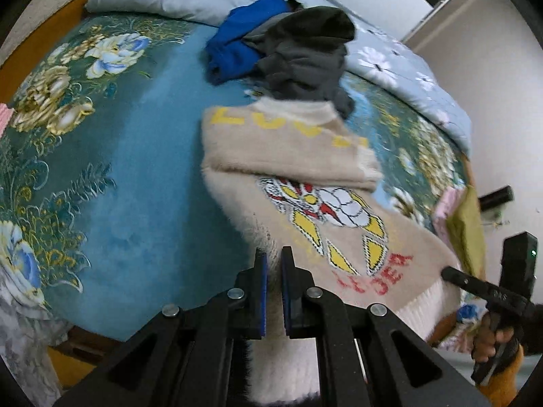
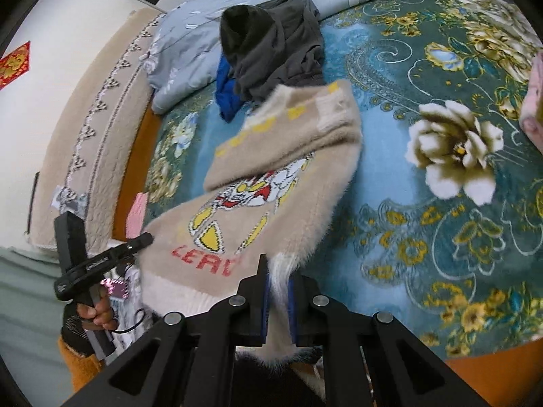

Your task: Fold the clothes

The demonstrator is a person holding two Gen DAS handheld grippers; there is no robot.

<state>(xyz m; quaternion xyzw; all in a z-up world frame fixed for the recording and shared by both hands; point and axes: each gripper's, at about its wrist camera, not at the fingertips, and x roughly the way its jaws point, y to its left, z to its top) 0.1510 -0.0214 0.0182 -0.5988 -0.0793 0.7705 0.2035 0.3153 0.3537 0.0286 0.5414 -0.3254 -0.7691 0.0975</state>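
A fluffy beige sweater point(image 1: 305, 169) with a cartoon figure and red and yellow letters lies on the bed, its far end folded over; it also shows in the right wrist view point(image 2: 271, 176). My left gripper point(image 1: 274, 261) is shut on the sweater's near hem at its left corner and holds it up. My right gripper point(image 2: 278, 271) is shut on the hem at the right corner. Each gripper appears in the other's view: the right one point(image 1: 451, 273) and the left one point(image 2: 146, 237). A dark grey garment point(image 1: 305, 54) and a blue garment point(image 1: 234, 47) lie crumpled beyond the sweater.
The bed has a teal floral blanket point(image 1: 118, 169) and a light blue flowered quilt point(image 1: 400, 64) at its far side. Pink and olive cloth point(image 1: 458, 217) lies at the bed's right edge. A beige headboard point(image 2: 95, 129) and white wall stand on the left in the right wrist view.
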